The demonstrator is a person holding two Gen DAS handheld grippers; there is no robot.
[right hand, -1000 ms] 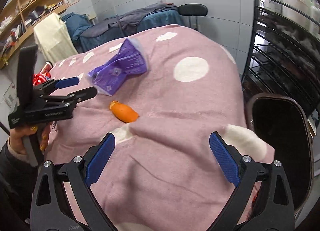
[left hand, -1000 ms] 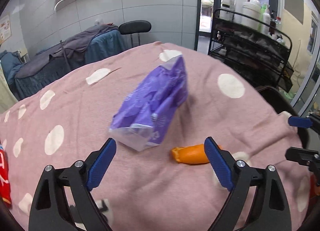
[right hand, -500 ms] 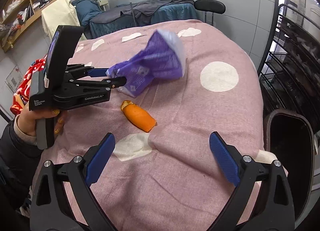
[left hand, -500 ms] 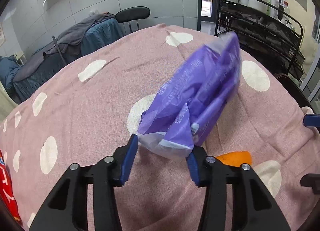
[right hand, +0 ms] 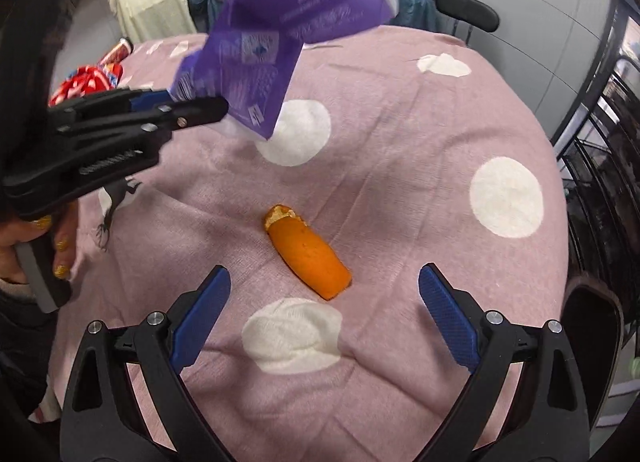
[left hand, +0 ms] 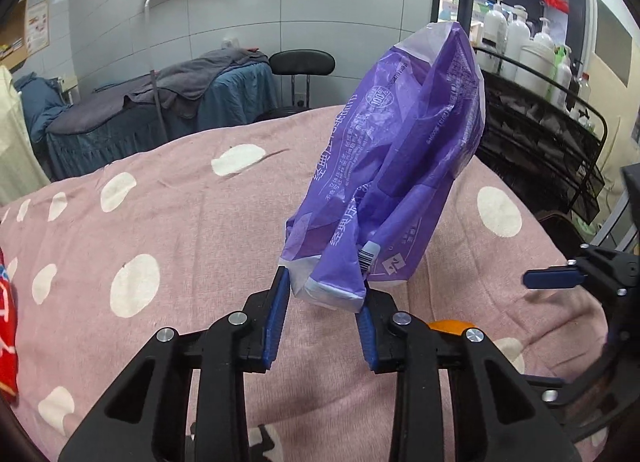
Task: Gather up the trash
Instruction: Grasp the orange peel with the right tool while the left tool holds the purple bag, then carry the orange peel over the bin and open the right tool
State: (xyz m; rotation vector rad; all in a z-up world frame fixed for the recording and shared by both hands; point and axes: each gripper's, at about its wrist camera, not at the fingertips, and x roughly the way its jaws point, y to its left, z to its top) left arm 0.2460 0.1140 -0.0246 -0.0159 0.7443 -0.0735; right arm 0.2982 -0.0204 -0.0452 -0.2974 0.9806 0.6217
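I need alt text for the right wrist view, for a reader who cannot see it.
An open right gripper hovers above an orange peel lying on a pink blanket with white dots. At upper left, the left gripper holds a purple plastic bag lifted off the blanket.

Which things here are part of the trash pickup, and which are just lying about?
Part of the job:
- crinkled purple plastic bag, clamped in the left gripper and lifted off the bed
- orange peel piece on the pink dotted blanket, ahead of the open right gripper
- dark bin at the bed's right edge

Just lying about:
- red patterned cloth
- black wire rack of white bottles
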